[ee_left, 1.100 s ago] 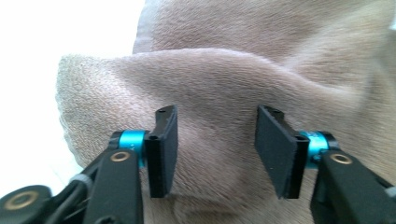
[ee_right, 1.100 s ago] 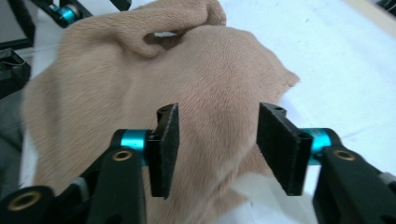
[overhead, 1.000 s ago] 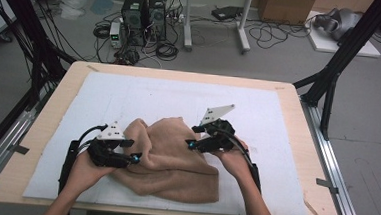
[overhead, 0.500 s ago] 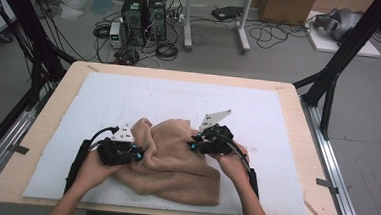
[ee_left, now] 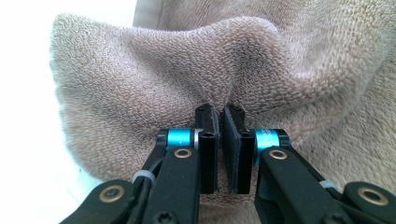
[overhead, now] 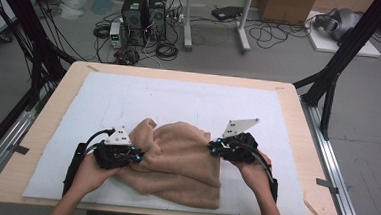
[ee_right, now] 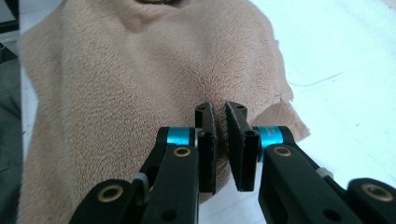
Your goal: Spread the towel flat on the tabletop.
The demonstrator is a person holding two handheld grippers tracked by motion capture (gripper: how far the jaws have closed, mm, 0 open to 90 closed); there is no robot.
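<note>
A tan fleece towel [overhead: 175, 161] lies crumpled on the white mat, near the front of the table. My left gripper [overhead: 138, 157] is at the towel's left edge. In the left gripper view it [ee_left: 220, 114] is shut on a pinched fold of the towel [ee_left: 163, 70]. My right gripper [overhead: 211, 149] is at the towel's right edge. In the right gripper view its jaws [ee_right: 220, 112] have just been closing and now pinch a puckered fold of the towel [ee_right: 140, 70]. A hand holds each gripper from the near side.
The white mat [overhead: 179, 102] covers most of the wooden table [overhead: 42, 128], with bare mat behind and to the right of the towel. Black frame posts [overhead: 330, 81] stand at the table's corners. Computers and cables [overhead: 144, 14] sit on the floor beyond.
Both grippers went from open to shut on folds of the towel. The right gripper moved to the right, drawing the towel's right edge with it. The left hand stayed about where it was.
</note>
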